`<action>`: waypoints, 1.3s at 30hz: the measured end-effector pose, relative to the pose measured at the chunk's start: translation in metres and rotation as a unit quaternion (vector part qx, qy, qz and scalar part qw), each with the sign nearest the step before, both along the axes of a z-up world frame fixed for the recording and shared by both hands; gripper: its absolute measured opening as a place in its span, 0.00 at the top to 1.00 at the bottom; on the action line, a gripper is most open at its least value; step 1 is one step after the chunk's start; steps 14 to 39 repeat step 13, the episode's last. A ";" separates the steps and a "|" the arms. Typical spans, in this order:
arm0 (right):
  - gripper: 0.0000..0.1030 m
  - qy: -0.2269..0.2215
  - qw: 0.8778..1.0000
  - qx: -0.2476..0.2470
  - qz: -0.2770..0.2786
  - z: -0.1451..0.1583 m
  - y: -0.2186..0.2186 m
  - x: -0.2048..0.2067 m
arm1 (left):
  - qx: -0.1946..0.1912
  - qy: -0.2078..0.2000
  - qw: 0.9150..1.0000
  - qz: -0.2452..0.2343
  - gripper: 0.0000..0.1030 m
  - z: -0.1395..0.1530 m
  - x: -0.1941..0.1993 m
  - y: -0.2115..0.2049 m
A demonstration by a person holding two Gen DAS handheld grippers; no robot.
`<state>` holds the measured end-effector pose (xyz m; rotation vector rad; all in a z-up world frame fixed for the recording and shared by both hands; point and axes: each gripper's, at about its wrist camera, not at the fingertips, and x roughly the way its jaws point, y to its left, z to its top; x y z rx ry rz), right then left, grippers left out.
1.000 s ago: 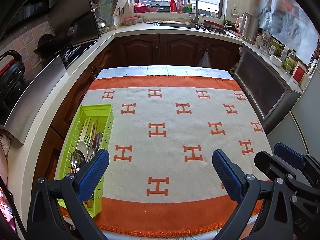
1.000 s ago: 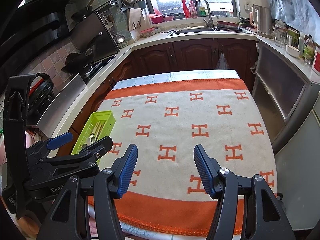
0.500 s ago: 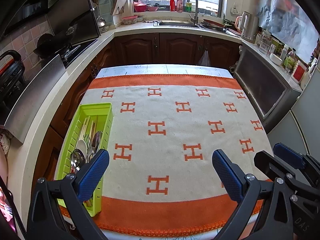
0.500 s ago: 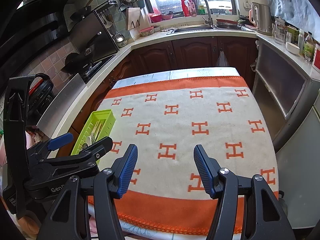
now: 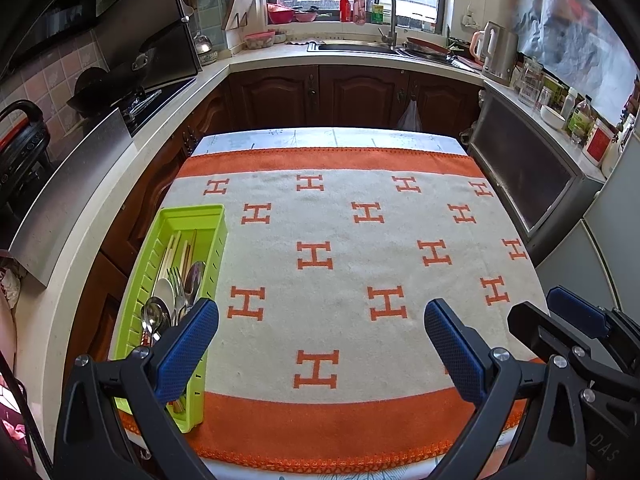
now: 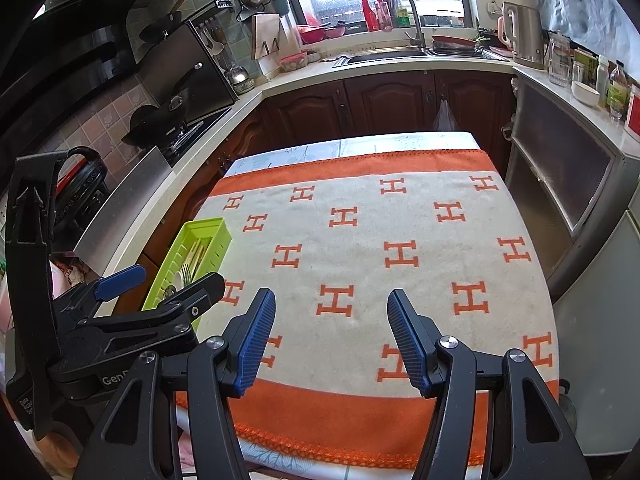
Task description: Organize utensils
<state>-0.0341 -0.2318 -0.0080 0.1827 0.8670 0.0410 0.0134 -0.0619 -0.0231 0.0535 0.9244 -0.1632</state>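
Fuzzy H-patterned cloth (image 5: 344, 280) bears slotted green plastic tray (image 5: 218, 236) of metal cutlery (image 5: 176, 292).

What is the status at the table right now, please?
Left gripper open, empty; right gripper open, empty. Spoons, fork, chopsticks lie in green tray at cloth's left edge. Nothing in the way.

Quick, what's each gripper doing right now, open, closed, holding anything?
Left gripper: open, holding nothing.
Right gripper: open, holding nothing.
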 end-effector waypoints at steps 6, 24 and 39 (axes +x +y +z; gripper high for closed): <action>0.42 0.002 1.000 0.001 -0.001 -0.006 0.004 -0.004 | 0.001 0.002 1.000 0.000 0.01 -0.001 0.001 0.001; 0.42 0.005 1.000 0.001 -0.003 -0.009 0.003 -0.004 | 0.002 0.008 1.000 0.001 0.01 -0.004 0.002 0.002; 0.42 0.005 1.000 0.001 -0.003 -0.009 0.003 -0.004 | 0.002 0.008 1.000 0.001 0.01 -0.004 0.002 0.002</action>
